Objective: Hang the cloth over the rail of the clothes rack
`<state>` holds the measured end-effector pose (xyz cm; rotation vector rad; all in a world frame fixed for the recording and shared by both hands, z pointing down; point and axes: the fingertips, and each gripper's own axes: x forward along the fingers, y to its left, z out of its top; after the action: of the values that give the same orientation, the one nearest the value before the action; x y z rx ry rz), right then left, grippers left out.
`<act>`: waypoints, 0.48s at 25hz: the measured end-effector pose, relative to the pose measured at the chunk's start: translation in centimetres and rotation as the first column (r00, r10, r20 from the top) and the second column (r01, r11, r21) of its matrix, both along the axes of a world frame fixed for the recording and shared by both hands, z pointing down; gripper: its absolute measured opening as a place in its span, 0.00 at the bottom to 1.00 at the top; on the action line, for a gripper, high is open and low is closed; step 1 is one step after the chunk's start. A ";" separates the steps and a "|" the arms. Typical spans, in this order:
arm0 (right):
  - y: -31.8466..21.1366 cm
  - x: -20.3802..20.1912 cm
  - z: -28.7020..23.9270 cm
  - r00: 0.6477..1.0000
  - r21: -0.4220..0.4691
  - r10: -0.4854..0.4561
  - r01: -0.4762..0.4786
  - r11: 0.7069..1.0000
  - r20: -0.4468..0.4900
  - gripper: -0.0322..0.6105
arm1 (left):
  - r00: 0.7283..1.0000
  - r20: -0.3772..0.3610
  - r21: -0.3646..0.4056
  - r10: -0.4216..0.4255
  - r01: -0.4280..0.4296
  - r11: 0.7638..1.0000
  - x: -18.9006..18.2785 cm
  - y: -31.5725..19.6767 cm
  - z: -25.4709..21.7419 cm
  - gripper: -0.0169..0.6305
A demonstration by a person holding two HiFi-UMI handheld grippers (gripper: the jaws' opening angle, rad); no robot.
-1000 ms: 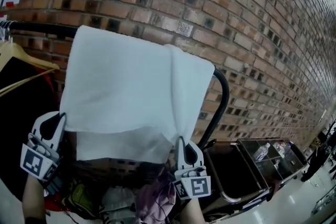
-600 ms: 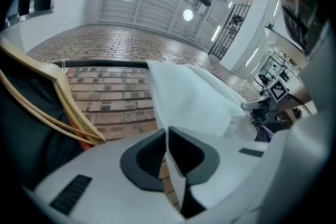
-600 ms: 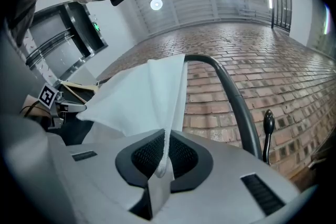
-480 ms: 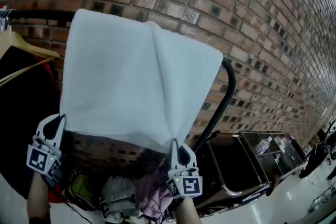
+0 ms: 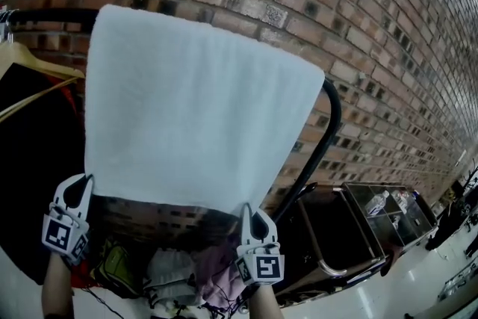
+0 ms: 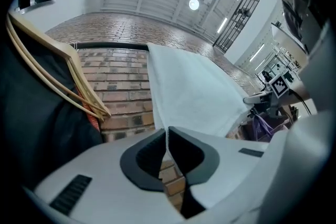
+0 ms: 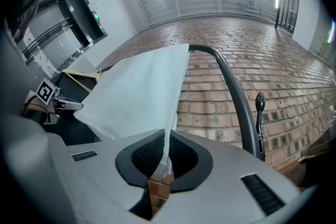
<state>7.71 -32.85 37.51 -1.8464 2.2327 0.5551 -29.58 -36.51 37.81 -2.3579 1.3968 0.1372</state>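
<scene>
Two lower corners of the white cloth (image 5: 194, 108) are clenched, one in your left tool (image 5: 81, 181) and one in your right tool (image 5: 250, 210), with the cloth draped over the black rail (image 5: 329, 123) before a red brick wall (image 5: 358, 11), wooden hangers (image 5: 33, 69) at left, a dark cart (image 5: 336, 235) on the glossy floor (image 5: 426, 282) at right.

Support: black rack rail (image 5: 52, 16) | Over it: white cloth (image 5: 194, 116), draped flat | Left end: wooden hanger (image 5: 52, 65) hanging
</scene>
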 end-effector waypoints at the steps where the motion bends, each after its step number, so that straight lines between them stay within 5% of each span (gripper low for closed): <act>1: 0.0 0.1 0.2 1.000 0.000 0.005 -0.005 1.000 0.005 0.11 | 1.000 -0.007 -0.005 0.007 -0.007 1.000 0.1 0.1 0.2 0.08; 10: 0.9 0.4 0.1 0.992 0.044 -0.037 0.032 0.999 0.117 0.12 | 0.997 -0.069 0.034 0.043 -0.041 0.999 0.2 1.4 -0.4 0.09; 12: 1.5 0.6 0.2 0.990 0.046 -0.040 0.034 0.998 0.134 0.14 | 0.995 -0.092 0.060 0.033 -0.028 0.998 -0.4 2.2 -0.9 0.18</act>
<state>8.30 -31.35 37.68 -1.7615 2.1455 0.4548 -29.94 -34.31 36.94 -2.3520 1.3800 0.2965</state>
